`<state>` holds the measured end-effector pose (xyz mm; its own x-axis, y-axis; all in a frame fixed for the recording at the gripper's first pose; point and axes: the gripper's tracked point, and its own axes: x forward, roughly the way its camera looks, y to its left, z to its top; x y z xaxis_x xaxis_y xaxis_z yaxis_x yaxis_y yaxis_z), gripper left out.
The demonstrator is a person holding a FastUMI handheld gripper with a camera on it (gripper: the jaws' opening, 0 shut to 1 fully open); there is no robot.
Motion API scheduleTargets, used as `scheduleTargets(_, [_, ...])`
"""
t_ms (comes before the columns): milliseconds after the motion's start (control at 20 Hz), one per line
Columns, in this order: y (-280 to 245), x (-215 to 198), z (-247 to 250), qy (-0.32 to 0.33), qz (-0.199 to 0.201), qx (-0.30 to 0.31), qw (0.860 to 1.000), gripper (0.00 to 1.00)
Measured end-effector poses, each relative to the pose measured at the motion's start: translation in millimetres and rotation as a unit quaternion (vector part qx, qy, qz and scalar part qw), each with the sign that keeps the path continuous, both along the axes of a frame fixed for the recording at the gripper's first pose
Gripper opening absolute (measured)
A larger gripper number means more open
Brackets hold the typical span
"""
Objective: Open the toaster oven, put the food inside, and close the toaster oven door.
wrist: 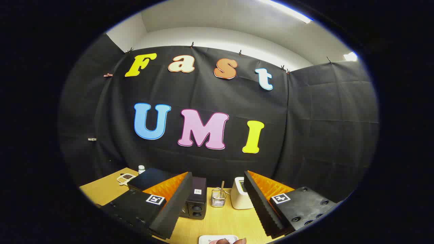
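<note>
The gripper is held high and open, its two fingers wide apart with nothing between them. Behind the left finger stands the black toaster oven, partly hidden; its two knobs show and its door looks closed. Just below the fingers lies a white plate with food on it, only its far rim and a bit of the food visible.
On the wooden table beyond the fingers stand a clear holder with a stick and a white appliance. At the far left are a small dish of dark bits and a small white bottle. Black cloth walls close off the back.
</note>
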<state>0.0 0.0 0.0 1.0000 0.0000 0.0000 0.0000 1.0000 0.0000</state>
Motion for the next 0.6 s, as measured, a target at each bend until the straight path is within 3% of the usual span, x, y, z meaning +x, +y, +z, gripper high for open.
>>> scheduleTargets(600, [5.6, 8.6, -1.3, 0.01, -0.024, 0.014, 1.0, 0.98])
